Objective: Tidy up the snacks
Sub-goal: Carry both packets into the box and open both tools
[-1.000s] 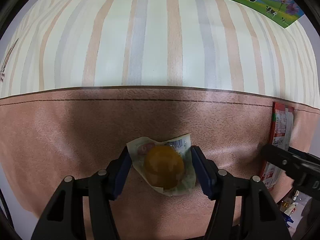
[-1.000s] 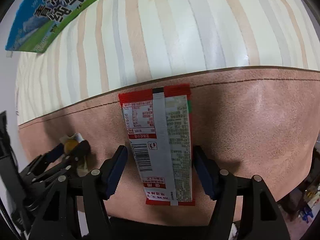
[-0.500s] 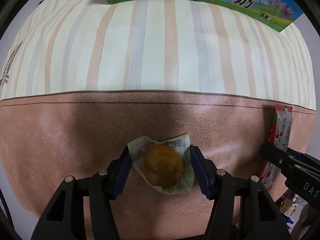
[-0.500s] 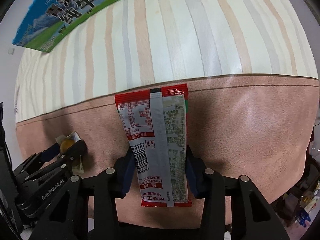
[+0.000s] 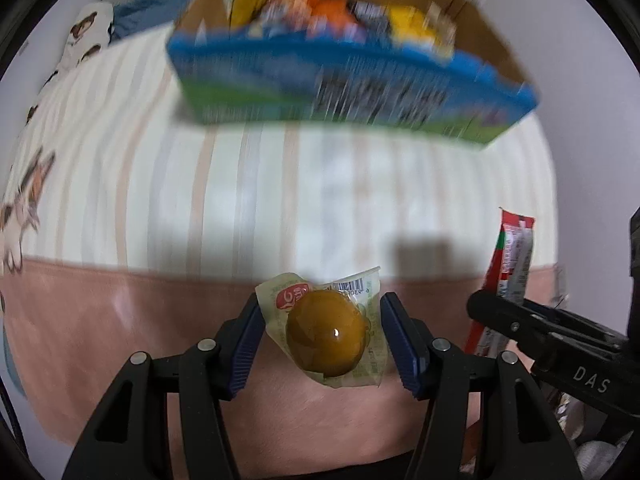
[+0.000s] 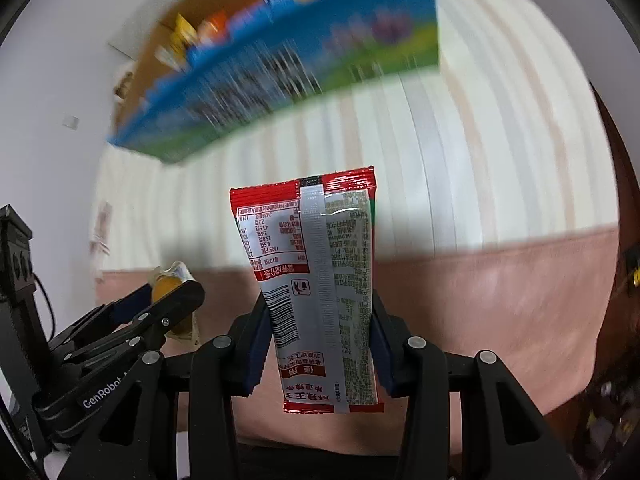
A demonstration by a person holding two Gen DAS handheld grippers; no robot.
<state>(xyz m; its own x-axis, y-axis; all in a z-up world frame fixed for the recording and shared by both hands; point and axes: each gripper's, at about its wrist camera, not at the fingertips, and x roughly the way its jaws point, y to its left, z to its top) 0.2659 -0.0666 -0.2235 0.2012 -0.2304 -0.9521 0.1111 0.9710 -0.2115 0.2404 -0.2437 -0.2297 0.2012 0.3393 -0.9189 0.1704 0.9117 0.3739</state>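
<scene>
My left gripper [image 5: 323,338] is shut on a clear-wrapped amber jelly snack [image 5: 326,334], held above the pink band of the bed cover. My right gripper [image 6: 320,340] is shut on a red and silver snack packet [image 6: 316,292], which stands upright between the blue pads with its printed back toward the camera. In the left wrist view the red packet [image 5: 510,264] and the right gripper's fingers [image 5: 532,326] show at the right edge. In the right wrist view the left gripper [image 6: 160,304] with the jelly snack [image 6: 168,282] appears at lower left.
A blue and green milk carton box [image 5: 348,88] stands open at the far side of the striped cover [image 5: 200,200], with several bright snack packs [image 5: 320,10] inside. The same box [image 6: 288,64] is blurred in the right wrist view. A patterned pillow [image 5: 86,36] lies far left.
Both grippers have risen off the cover with their snacks, tilting up so the open box comes into view. The right gripper closed on the red packet, which left the surface.
</scene>
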